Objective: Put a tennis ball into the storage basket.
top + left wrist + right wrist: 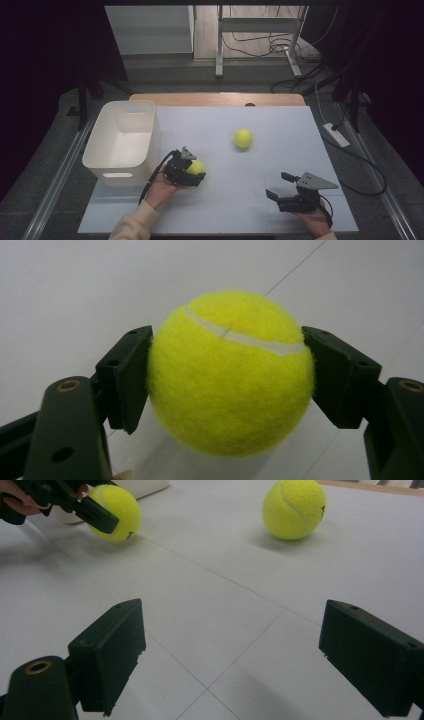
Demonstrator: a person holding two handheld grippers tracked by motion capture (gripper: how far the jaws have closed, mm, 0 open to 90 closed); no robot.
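A yellow tennis ball (230,375) sits between the black pads (127,375) of my left gripper (197,170), which press on both its sides just above the white table. In the high view this held ball (195,167) is left of centre, close to the bin's near right corner. A second tennis ball (243,138) lies loose farther back, also seen as the far ball (294,507) in the right gripper view. My right gripper (277,185) rests at the front right, jaws wide apart with nothing but bare table between them.
A white plastic bin (120,172) with a handle slot stands at the table's left side, nothing visible inside. The white table top (225,205) has a wooden strip (217,98) along its far edge. Cables and a power strip (336,134) lie on the floor beyond.
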